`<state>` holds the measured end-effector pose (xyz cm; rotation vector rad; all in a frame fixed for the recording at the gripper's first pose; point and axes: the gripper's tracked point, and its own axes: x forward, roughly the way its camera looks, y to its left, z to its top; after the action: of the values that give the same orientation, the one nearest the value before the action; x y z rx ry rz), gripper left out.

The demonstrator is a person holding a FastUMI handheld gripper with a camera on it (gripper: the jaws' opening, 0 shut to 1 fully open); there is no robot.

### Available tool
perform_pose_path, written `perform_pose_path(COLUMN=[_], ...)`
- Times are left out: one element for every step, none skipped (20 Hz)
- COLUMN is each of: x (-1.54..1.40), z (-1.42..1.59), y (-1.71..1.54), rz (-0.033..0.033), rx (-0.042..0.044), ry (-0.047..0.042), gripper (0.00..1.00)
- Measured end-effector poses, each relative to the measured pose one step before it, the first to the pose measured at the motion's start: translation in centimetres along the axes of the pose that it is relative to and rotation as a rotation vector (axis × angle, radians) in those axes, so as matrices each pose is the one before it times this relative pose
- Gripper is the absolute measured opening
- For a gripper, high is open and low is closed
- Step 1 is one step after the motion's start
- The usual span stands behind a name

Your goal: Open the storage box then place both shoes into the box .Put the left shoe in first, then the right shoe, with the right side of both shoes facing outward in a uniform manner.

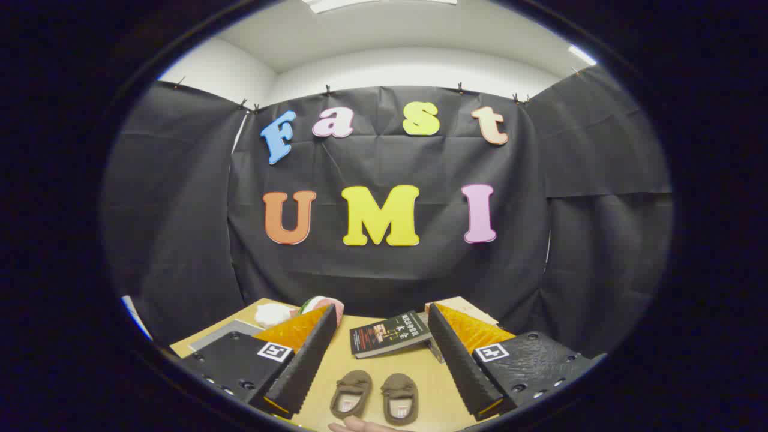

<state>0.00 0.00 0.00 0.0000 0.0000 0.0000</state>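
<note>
Two small brown shoes lie side by side on the wooden table, the left one [351, 393] and the right one [400, 397], toes pointing away from me. They rest low between my two fingers, well below the tips. My gripper [382, 321] is open, held above the table with nothing between its fingers. A person's hand [363, 426] shows just behind the shoes' heels.
A dark book [390, 333] lies flat on the table beyond the shoes, between the fingertips. A white and pink soft bundle [288, 311] sits at the far left behind the left finger. A grey flat sheet [225, 332] lies left of it. A tan board [465, 309] shows far right.
</note>
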Motion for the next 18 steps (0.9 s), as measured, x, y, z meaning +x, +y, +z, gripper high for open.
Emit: perform_pose_path(x=[0.296,0.290,0.274,0.328,0.415,0.198,0.349,0.384,0.477,0.393,0.248,0.244,0.200,0.212,0.314,0.267,0.349,0.469], z=[-0.048,-0.065,-0.196,-0.086,-0.089,-0.060,-0.144,0.000,-0.102,-0.033,-0.097,-0.005,-0.129,-0.179,-0.375,-0.529,-0.871,-0.897], y=[0.193,0.131,0.115,0.141,0.181,-0.072,-0.100,-0.219,-0.386,-0.289,-0.170,-0.072,0.051,0.167,0.162,0.313,0.502,0.595], rz=[-0.00570,-0.00646,-0.00816,-0.00570,-0.00388,-0.00554,-0.00455,-0.00799,-0.01204,-0.01065,-0.00881,-0.00490,-0.00022,0.00259,0.00009,0.00453,0.01030,0.00938], rx=[0.00430,0.00303,0.00111,-0.00399,-0.00848,-0.00413,0.00137,0.00303,0.00419,0.00211,-0.00030,-0.00148,0.00000,-0.00140,-0.00447,-0.00428,-0.00752,-0.01069], ry=[-0.00005,0.00156,0.00146,-0.00125,-0.00179,0.00007,-0.00069,0.00166,0.00251,0.00254,0.00238,0.00231,0.00325,0.00382,0.00612,0.01006,0.01461,0.01947], gripper=[0.95,0.95,0.95,0.95,0.95,0.95,0.95,0.95,0.95,0.95,0.95,0.95,0.95,0.95,0.95,0.95,0.95,0.94])
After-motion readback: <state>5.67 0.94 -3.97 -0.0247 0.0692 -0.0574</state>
